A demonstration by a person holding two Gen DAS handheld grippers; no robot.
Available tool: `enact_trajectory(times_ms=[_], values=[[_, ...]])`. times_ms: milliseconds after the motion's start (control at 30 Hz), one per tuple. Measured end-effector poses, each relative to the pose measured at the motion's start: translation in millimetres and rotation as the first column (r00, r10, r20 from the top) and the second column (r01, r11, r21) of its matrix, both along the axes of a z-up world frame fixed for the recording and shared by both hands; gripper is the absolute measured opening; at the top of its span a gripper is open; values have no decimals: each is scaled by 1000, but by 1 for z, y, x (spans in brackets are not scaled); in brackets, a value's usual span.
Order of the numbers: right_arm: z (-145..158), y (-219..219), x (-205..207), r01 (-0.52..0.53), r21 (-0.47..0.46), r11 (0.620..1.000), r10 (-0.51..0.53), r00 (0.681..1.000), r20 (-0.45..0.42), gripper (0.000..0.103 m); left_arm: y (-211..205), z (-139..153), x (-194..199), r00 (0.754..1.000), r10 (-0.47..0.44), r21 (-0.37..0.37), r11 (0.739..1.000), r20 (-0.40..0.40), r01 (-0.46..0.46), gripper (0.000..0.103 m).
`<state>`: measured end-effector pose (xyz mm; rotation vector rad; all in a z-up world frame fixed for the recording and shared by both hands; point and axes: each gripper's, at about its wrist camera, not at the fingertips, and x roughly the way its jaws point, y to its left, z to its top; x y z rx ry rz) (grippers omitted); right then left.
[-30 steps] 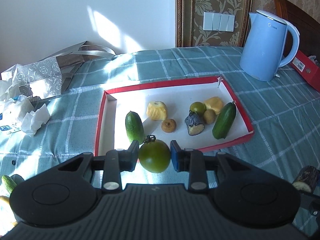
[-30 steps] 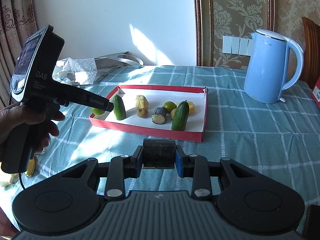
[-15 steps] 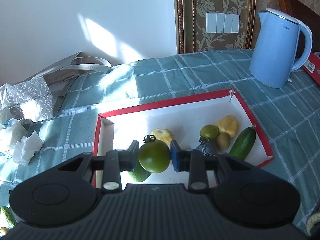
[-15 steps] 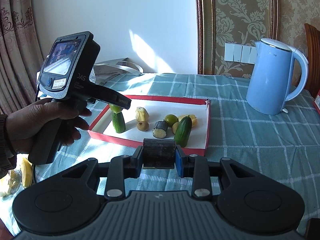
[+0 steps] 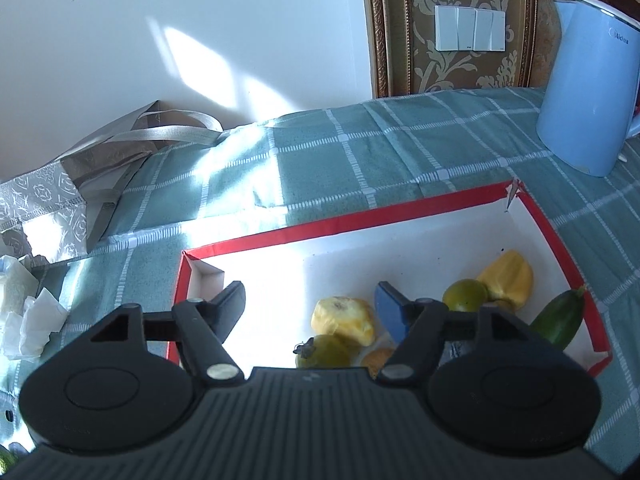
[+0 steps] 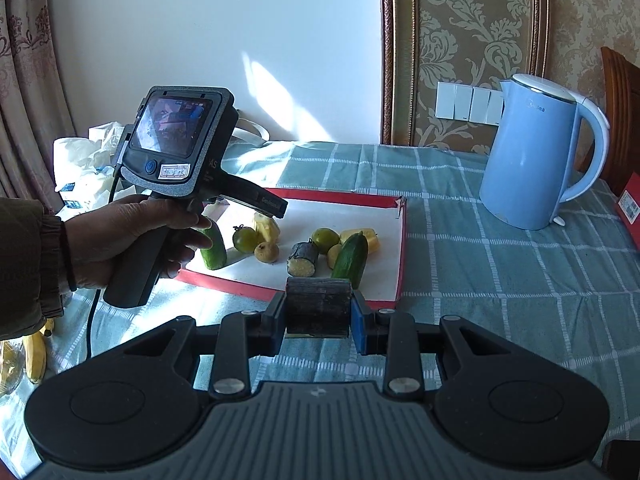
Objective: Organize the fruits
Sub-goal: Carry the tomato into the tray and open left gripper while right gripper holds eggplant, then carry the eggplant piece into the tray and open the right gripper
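Observation:
A red-rimmed white tray (image 5: 544,220) (image 6: 402,240) lies on the checked cloth. My left gripper (image 5: 310,304) is open above the tray's left part; a green tomato (image 5: 326,352) (image 6: 245,239) lies loose in the tray below it, beside a yellow fruit piece (image 5: 344,318). The tray also holds a lime (image 5: 464,295), another yellow piece (image 5: 508,278), cucumbers (image 6: 351,258) (image 6: 214,250) and a dark sugarcane chunk (image 6: 303,258). My right gripper (image 6: 318,316) is shut on a dark sugarcane piece (image 6: 318,306), held in front of the tray's near edge.
A blue kettle (image 6: 532,160) (image 5: 592,92) stands right of the tray. A grey bag (image 5: 100,164) and crumpled tissues (image 5: 32,320) lie to the left. Bananas (image 6: 34,348) lie at the near left. A red box (image 6: 630,204) is at the far right.
My left gripper moved over the tray, opened and let go of the green tomato, which now lies in the tray. My right gripper came a little closer, still holding the sugarcane piece.

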<state>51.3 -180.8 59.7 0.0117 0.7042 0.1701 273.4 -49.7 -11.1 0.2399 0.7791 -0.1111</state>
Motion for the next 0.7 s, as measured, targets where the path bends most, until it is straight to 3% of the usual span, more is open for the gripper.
enact_trajectory(times_ms=[267, 400, 700], values=[[-9, 18, 44, -44, 3, 999, 44, 999, 18, 31, 40, 36, -31, 999, 25, -66, 998, 37, -22, 67], [-23, 30, 76, -73, -2, 997, 73, 997, 15, 31, 69, 41, -71, 995, 81, -53, 996, 63, -77, 78], [-56, 52, 149, -88, -27, 996, 87, 996, -33, 31, 113, 36, -123, 981, 193, -64, 979, -18, -193, 84]])
